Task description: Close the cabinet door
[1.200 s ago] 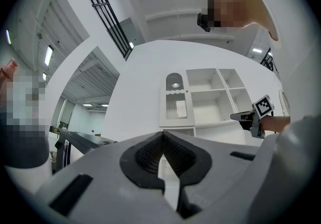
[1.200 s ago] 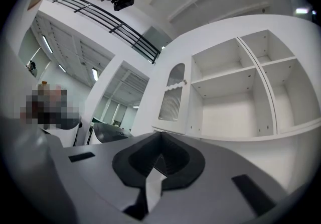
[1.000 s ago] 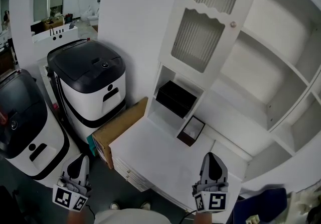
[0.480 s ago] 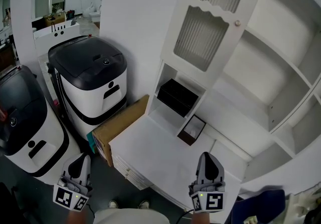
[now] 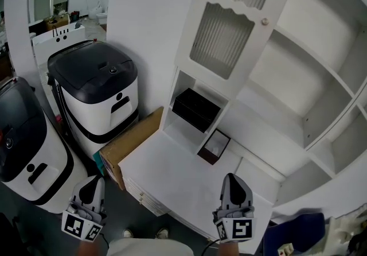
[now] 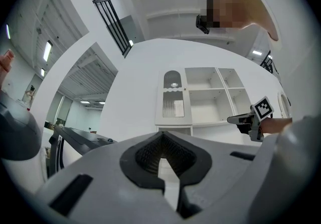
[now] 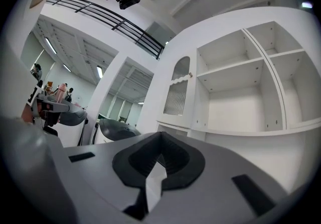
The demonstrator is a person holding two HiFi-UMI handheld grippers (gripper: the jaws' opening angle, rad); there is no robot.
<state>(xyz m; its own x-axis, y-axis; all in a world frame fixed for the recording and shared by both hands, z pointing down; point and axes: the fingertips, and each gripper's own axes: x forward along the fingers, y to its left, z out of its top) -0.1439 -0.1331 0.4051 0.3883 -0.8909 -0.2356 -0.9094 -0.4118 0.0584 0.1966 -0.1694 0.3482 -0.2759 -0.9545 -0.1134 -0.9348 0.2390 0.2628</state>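
**Door wide open, grippers low**

The door (image 5: 229, 25) stands wide open, left of the cabinet (image 5: 321, 71) and high above the surface (image 5: 172, 174). The left hand-held gripper (image 5: 92, 183) and the right hand-held gripper (image 5: 234, 180) are both closed, hold nothing, and are well apart from it. A hard shove could slam the door and shake its panes. A jaw could slip on the smooth white paint. The door is flat, with ribbed panes, wavy trim and a small round knob (image 5: 264, 21).
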